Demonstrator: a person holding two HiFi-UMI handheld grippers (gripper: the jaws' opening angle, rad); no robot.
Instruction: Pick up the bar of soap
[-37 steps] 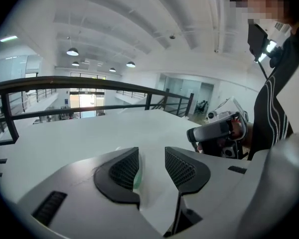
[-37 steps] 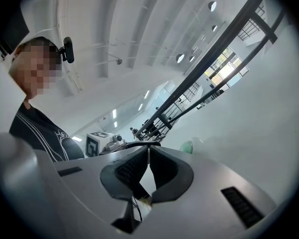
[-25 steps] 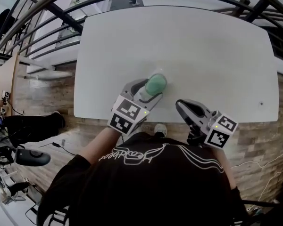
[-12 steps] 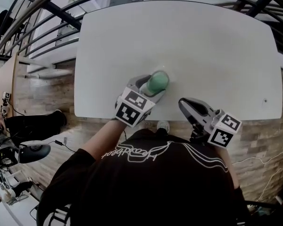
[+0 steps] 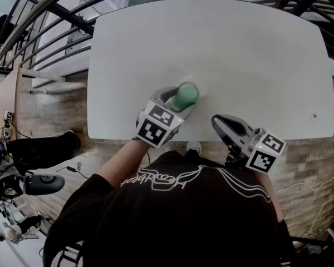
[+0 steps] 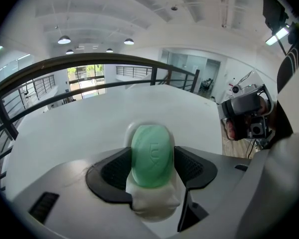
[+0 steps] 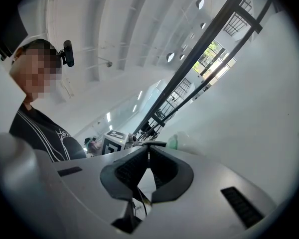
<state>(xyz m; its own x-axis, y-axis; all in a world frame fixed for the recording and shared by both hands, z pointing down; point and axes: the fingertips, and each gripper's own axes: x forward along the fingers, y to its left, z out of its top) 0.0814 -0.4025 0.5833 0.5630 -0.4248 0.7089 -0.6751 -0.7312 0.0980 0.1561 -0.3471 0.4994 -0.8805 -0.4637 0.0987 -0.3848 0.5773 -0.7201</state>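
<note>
A green oval bar of soap (image 5: 186,95) (image 6: 150,156) lies on a white soap dish (image 6: 154,204) near the front edge of the white table (image 5: 239,49). My left gripper (image 5: 181,100) (image 6: 150,166) stands open around it. One black pad sits on each side of the bar, very close, with no clear squeeze. My right gripper (image 5: 216,121) (image 7: 148,153) hangs at the table's front edge, right of the soap, shut and empty, with its tips touching. In the right gripper view a sliver of the soap (image 7: 173,142) shows beyond its jaws.
A dark metal railing (image 5: 55,10) curves round the table's far and left sides. Brick-pattern floor (image 5: 50,115) lies left of the table. The person's black shirt (image 5: 183,204) fills the lower part of the head view.
The left gripper has slid a little forward, so the soap sits deeper between its jaws. The right gripper has barely moved.
</note>
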